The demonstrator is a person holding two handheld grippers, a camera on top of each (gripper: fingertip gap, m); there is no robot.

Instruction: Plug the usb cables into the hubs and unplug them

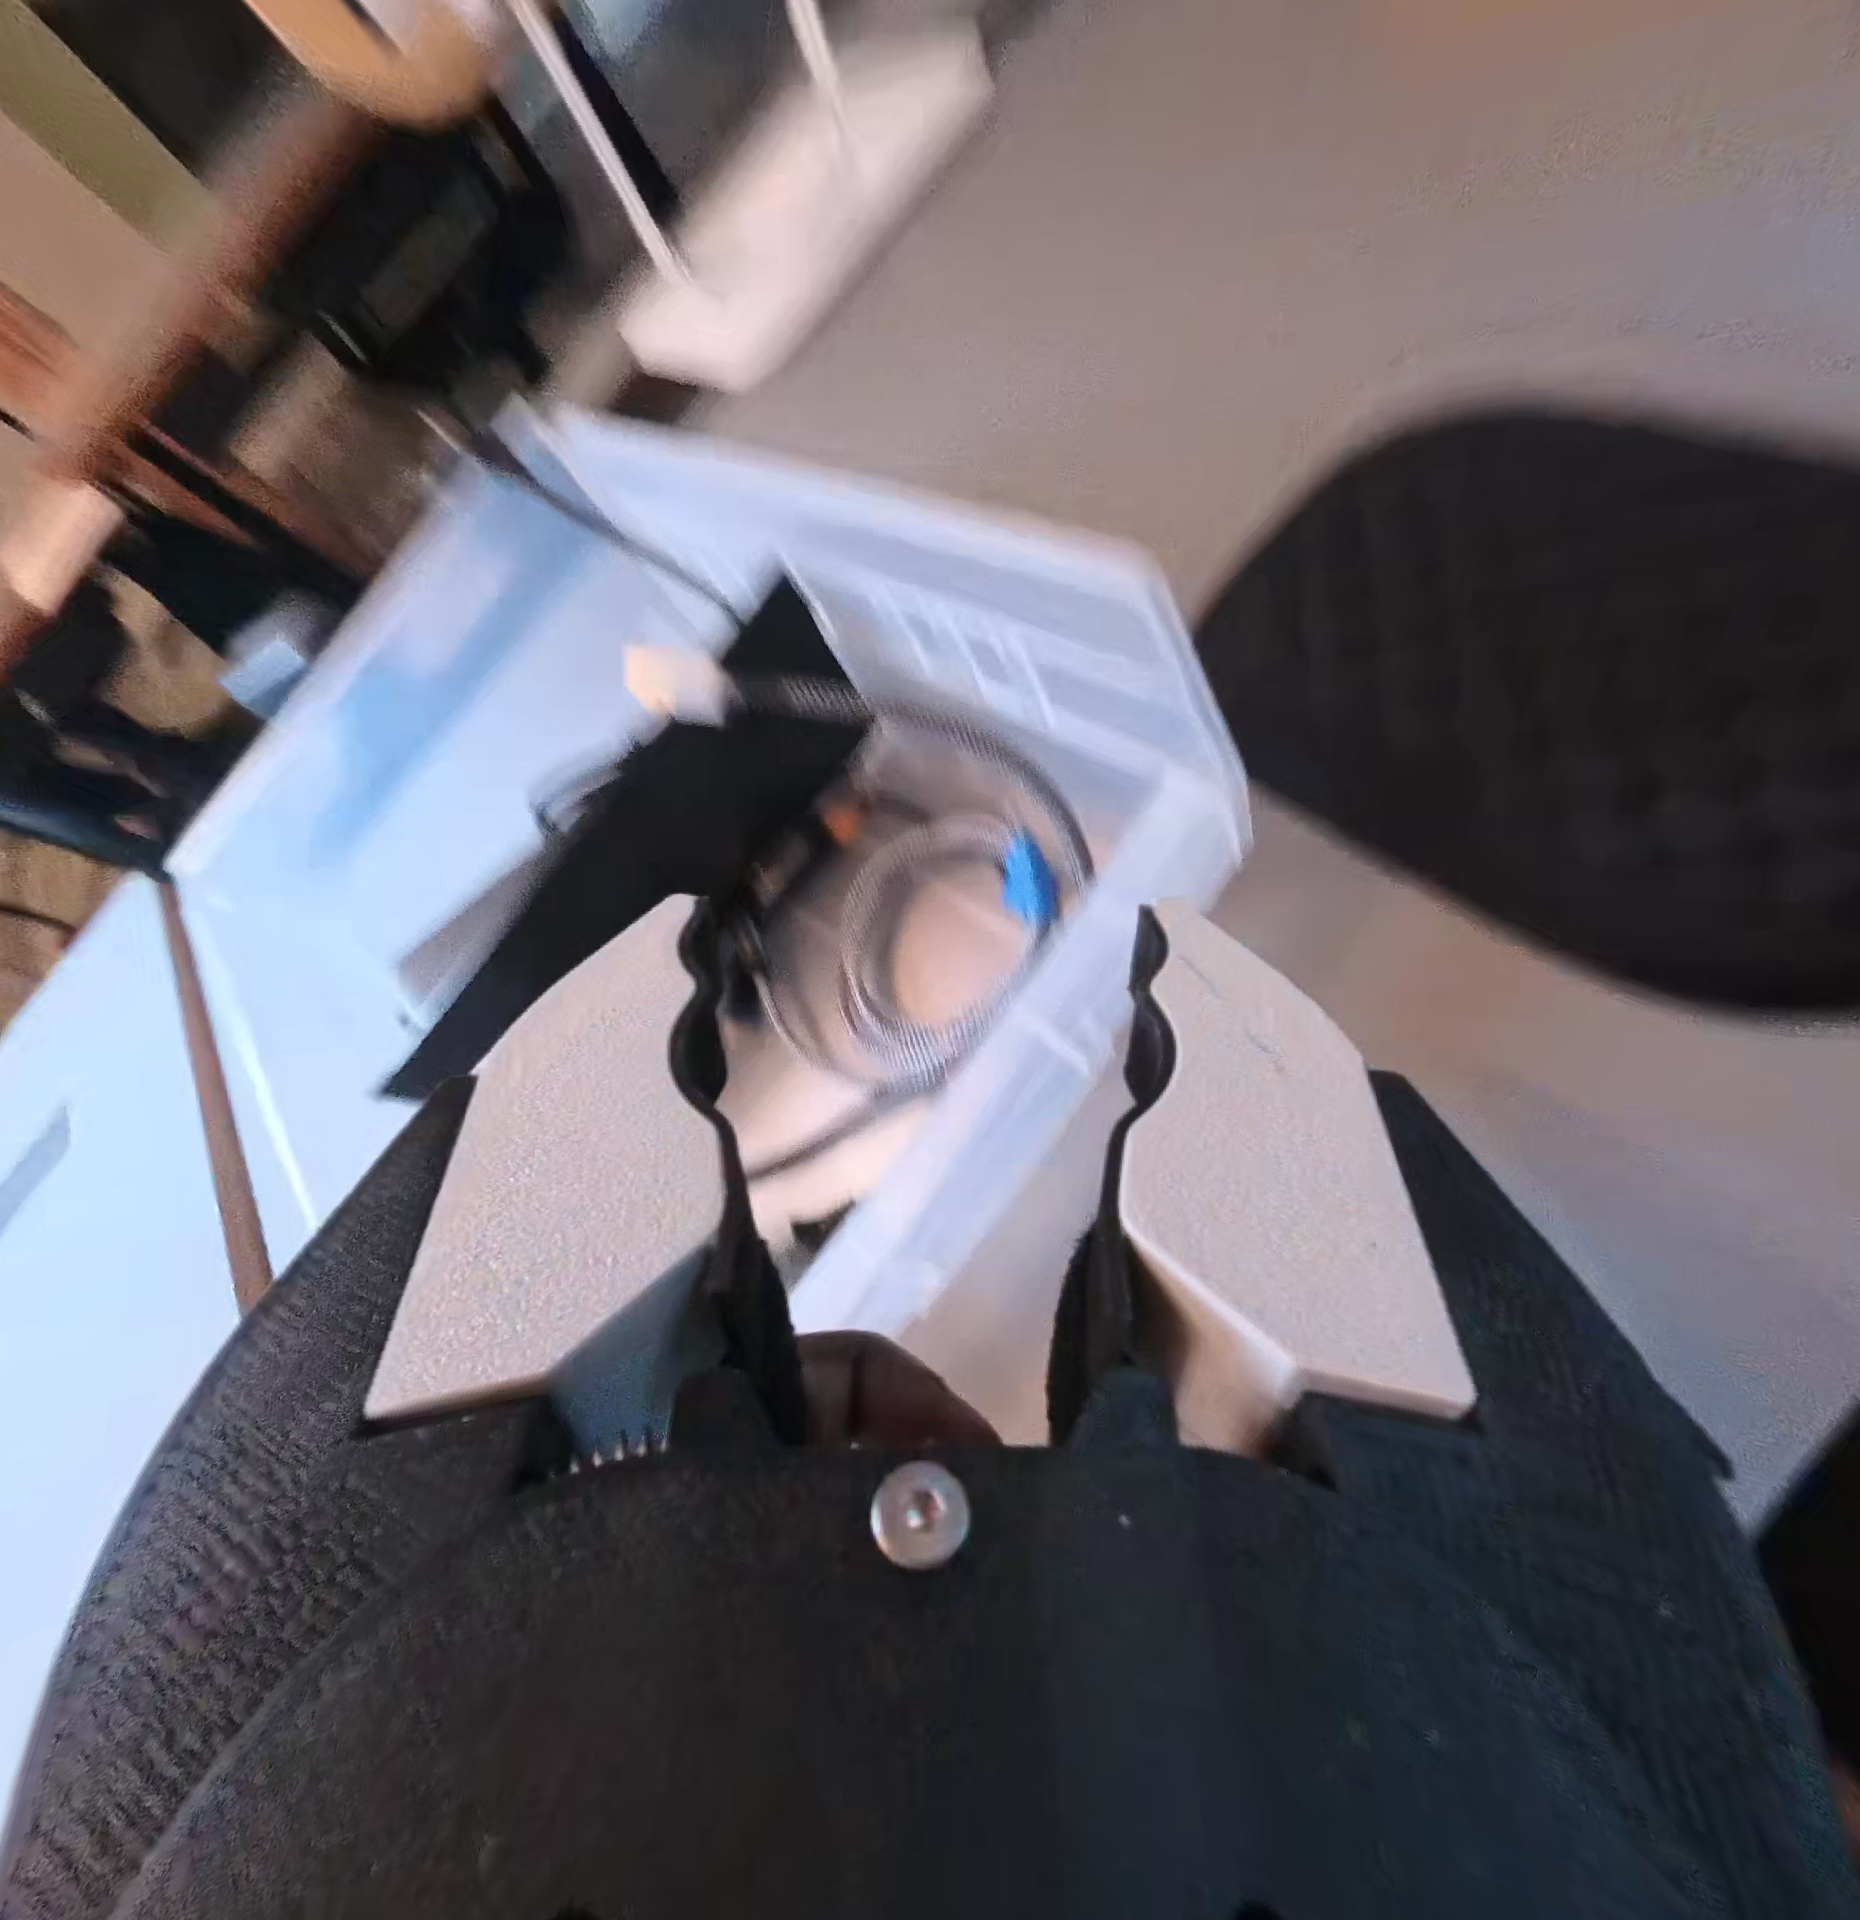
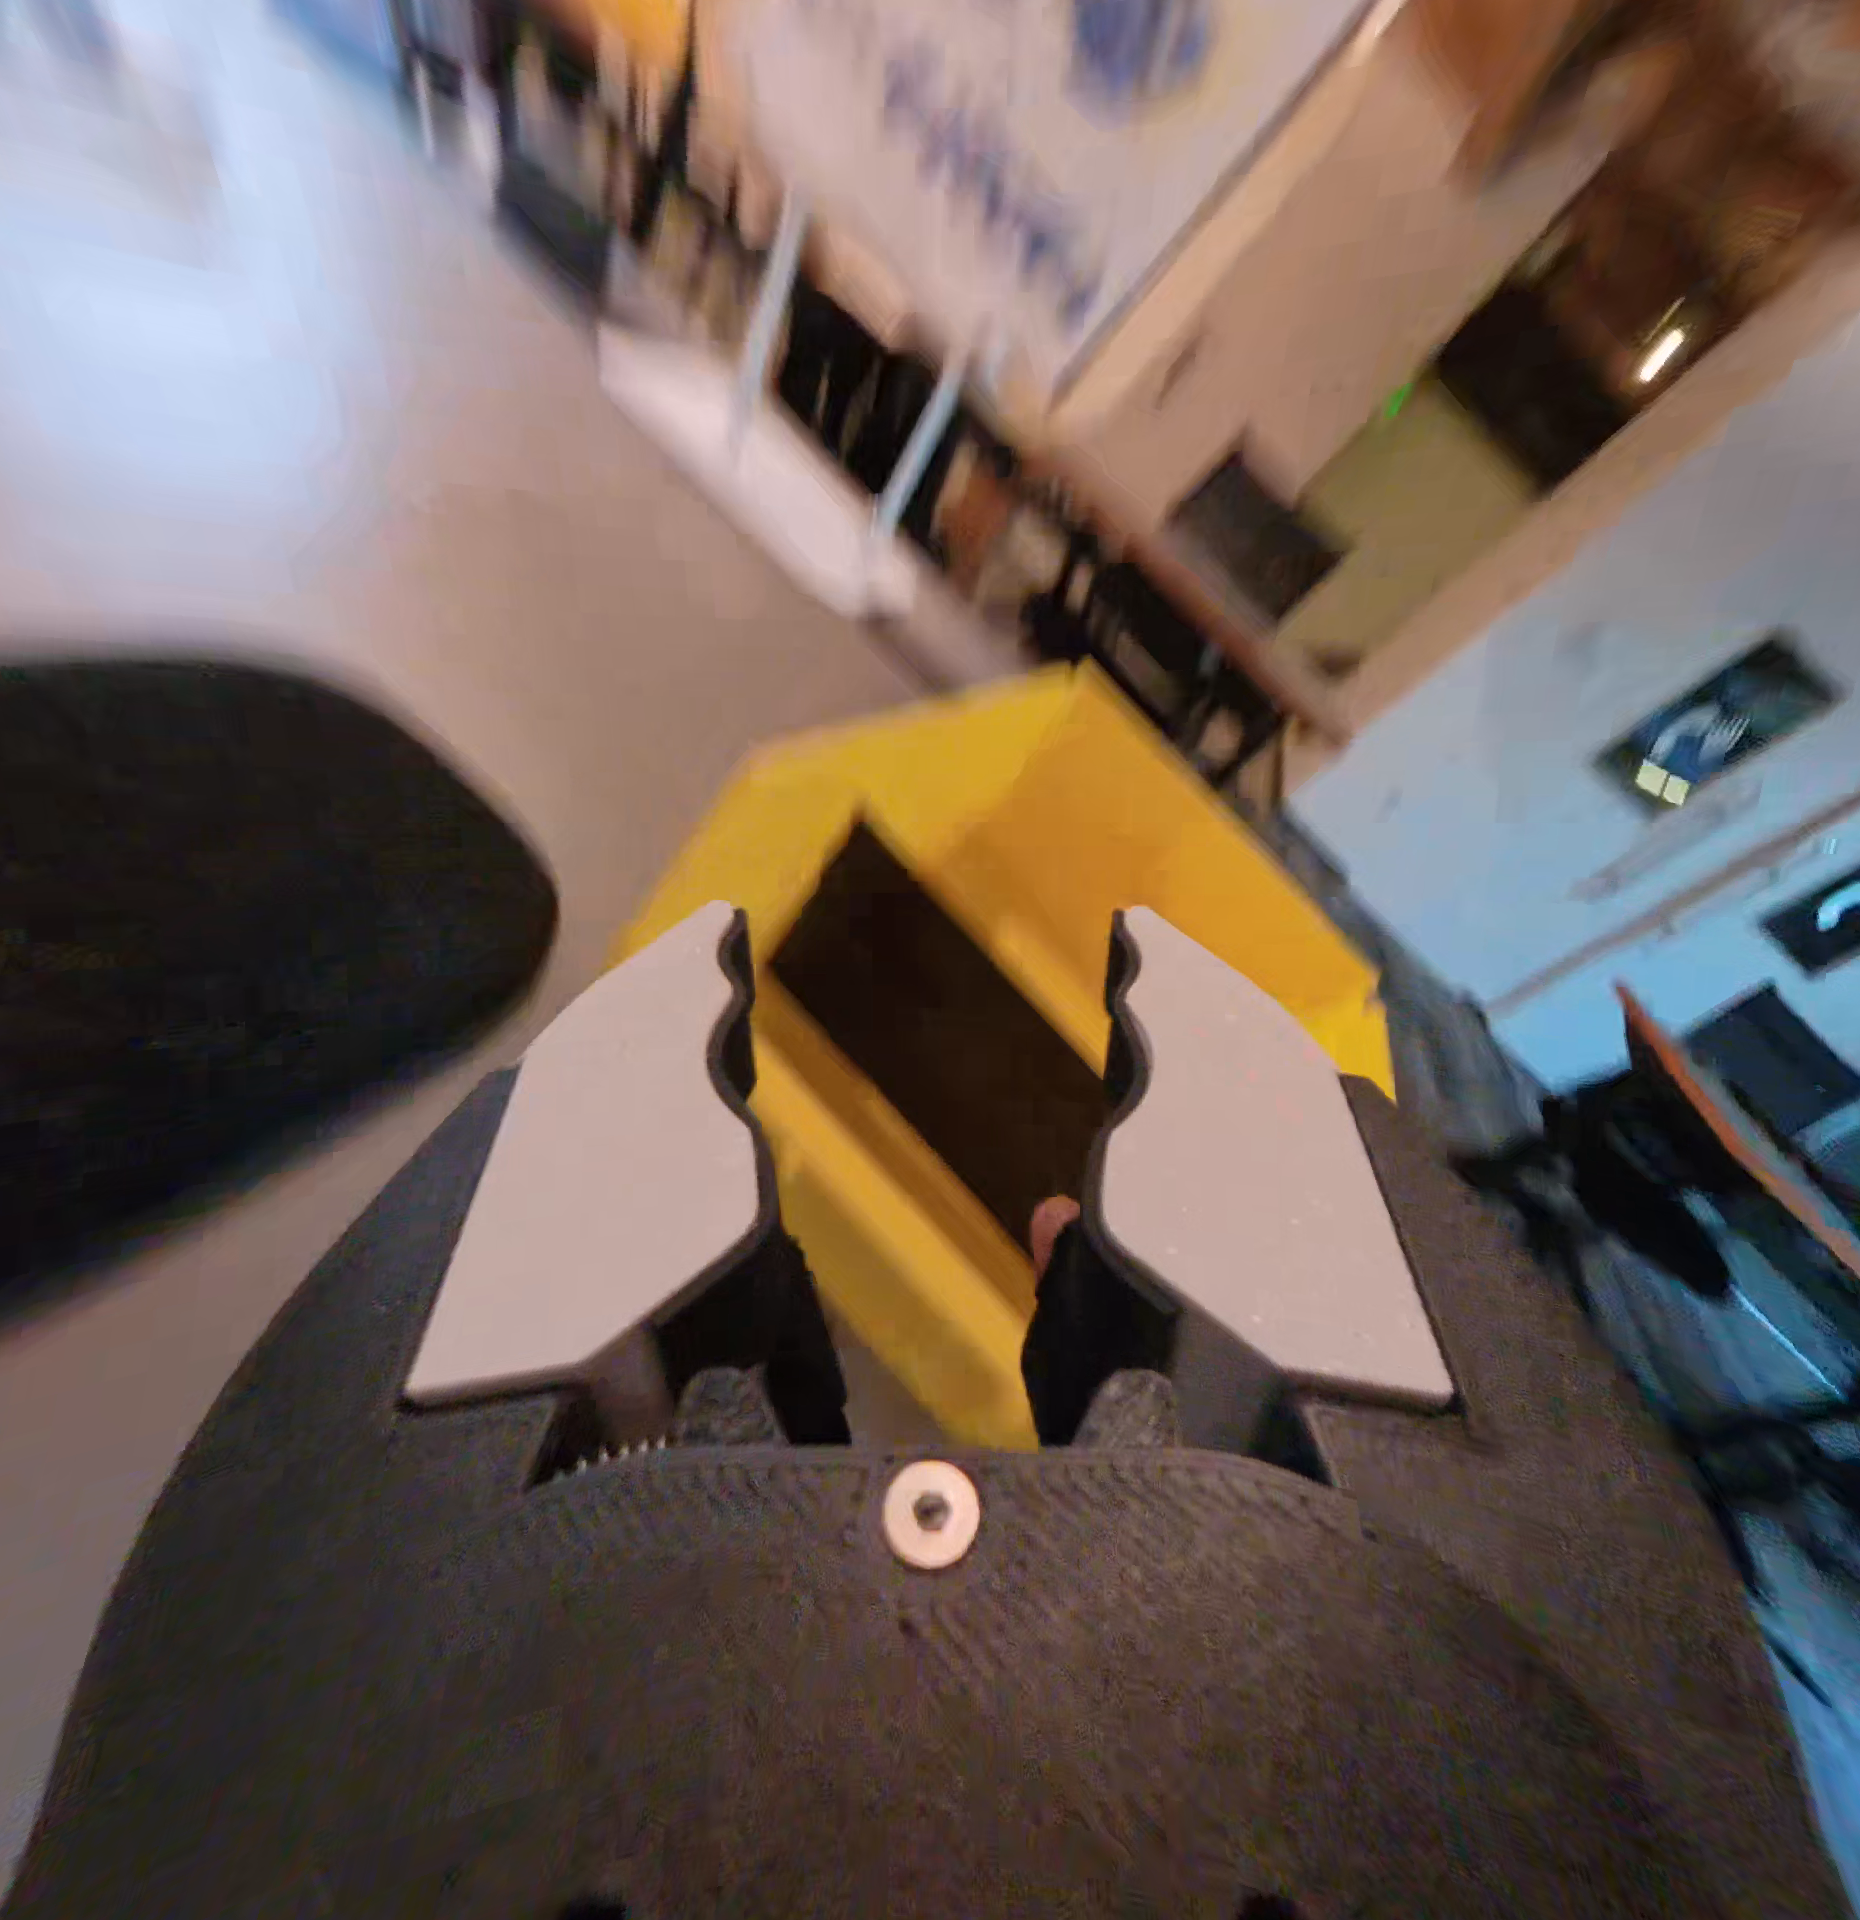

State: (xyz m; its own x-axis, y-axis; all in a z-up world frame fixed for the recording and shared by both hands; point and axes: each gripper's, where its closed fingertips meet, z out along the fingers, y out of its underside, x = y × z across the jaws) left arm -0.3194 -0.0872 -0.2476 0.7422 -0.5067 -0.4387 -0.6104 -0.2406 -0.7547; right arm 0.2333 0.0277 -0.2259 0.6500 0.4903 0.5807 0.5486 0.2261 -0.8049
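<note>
The left hand-held gripper (image 1: 921, 935) is held wide and empty over a clear box (image 1: 1165, 831) where coiled cables (image 1: 967, 914) lie beside what may be a black hub (image 1: 697, 810), while the right hand-held gripper (image 2: 924, 935), equally wide, is tilted over a yellow bin (image 2: 1061, 831).

the left gripper (image 1: 921, 925) has its two grey fingers (image 1: 583, 1122) spread wide apart, with nothing pinched between the wavy black pads (image 1: 710, 1039). the right gripper (image 2: 926, 925) is likewise parted, its grey fingers (image 2: 614, 1132) standing apart with a clear gap and empty pads (image 2: 737, 1008). both views are blurred and tilted.
</note>
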